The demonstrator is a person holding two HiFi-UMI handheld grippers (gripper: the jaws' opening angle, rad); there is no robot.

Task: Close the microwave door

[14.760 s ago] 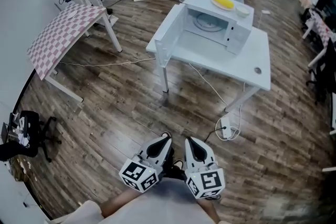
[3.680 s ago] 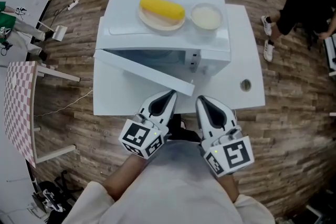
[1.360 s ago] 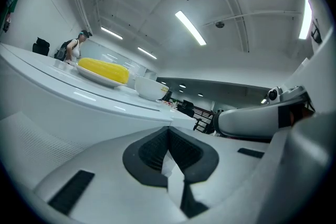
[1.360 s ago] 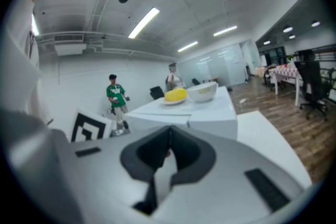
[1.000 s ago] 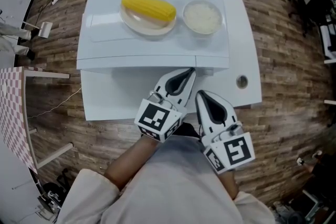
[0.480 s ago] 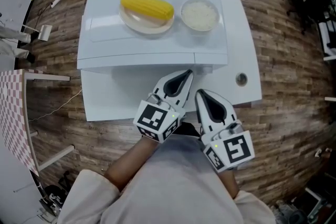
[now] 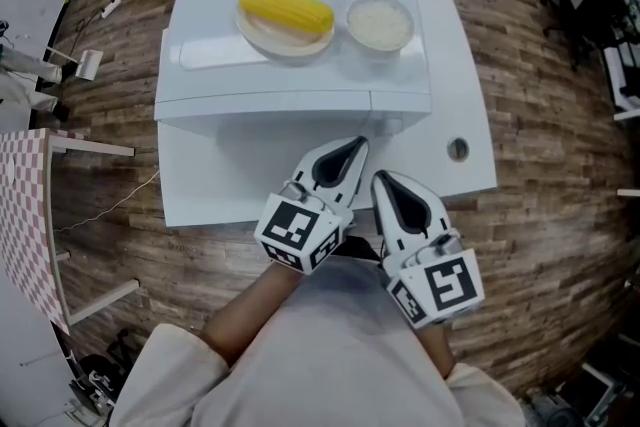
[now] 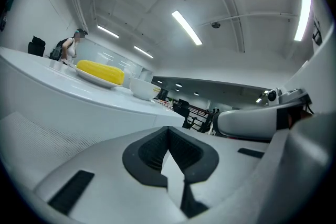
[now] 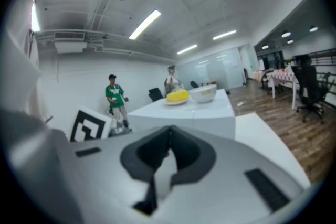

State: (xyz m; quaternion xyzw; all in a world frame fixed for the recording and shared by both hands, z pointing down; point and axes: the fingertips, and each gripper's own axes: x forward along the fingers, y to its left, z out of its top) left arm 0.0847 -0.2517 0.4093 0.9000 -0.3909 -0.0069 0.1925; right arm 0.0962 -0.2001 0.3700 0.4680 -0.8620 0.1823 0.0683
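Observation:
The white microwave [image 7: 290, 65] stands on a white table [image 7: 455, 95], and its door [image 7: 262, 107] lies flush with the front. My left gripper [image 7: 358, 143] is shut and empty, its tip at the microwave's front near the door's right end; whether it touches is hidden. My right gripper [image 7: 379, 177] hangs shut and empty just behind it, over the table's front edge. From the left gripper view the microwave [image 8: 63, 107] fills the left side beyond my left gripper [image 8: 169, 131]. Ahead of my right gripper [image 9: 169, 141] the microwave [image 9: 210, 113] shows too.
On top of the microwave sit a plate with a yellow corn cob [image 7: 286, 11] and a bowl of rice [image 7: 379, 22]. The table has a cable hole [image 7: 457, 149] at the right. A checkered table [image 7: 25, 215] stands left. A person in green [image 9: 115, 97] stands far off.
The door stood ajar 3.7 s ago and now lies flush. Over the last second both grippers have hardly moved; the left tip sits a touch lower.

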